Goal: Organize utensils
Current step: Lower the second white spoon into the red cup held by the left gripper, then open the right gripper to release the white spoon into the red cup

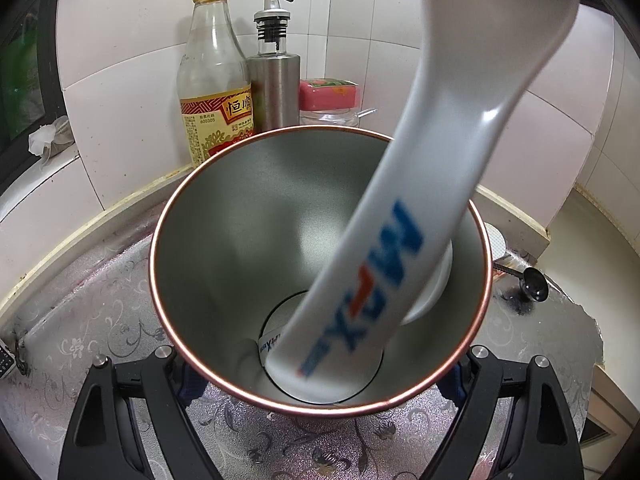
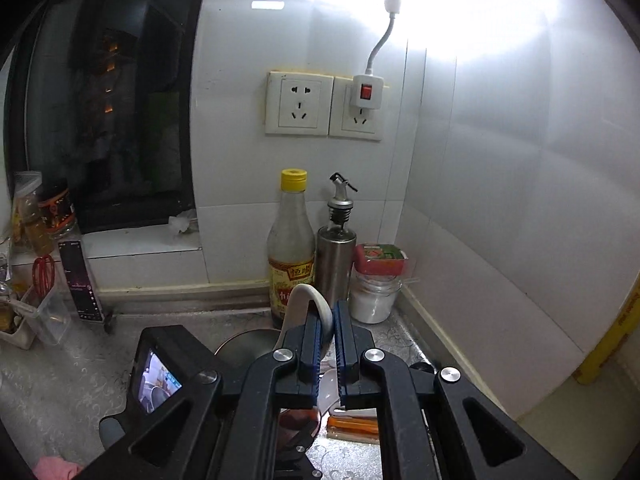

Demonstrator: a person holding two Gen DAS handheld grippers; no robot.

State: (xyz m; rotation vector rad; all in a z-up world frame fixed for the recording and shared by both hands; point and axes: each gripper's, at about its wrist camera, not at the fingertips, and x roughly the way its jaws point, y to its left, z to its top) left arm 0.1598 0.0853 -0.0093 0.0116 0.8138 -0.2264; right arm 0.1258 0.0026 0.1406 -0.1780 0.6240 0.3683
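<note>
A steel cup (image 1: 240, 240) with a copper-coloured rim fills the left wrist view. My left gripper (image 1: 320, 364) is shut on its sides, its blue pads (image 1: 187, 384) against the wall. A white spoon (image 1: 400, 248) with blue print slants down into the cup, and its lower end rests on the bottom. In the right wrist view my right gripper (image 2: 328, 322) is shut on the spoon's curved white upper end (image 2: 308, 300), above the cup's rim (image 2: 248, 340). A second white shape (image 1: 434, 292) shows behind the spoon; I cannot tell whether it is a reflection.
A vinegar bottle (image 1: 216, 80), a steel oil dispenser (image 1: 274, 80) and a red-lidded jar (image 1: 330, 98) stand against the tiled wall behind the cup. A small black spoon (image 1: 534, 284) lies to the right. An orange-handled utensil (image 2: 352, 426) lies under the right gripper. A tub with red scissors (image 2: 44, 276) is far left.
</note>
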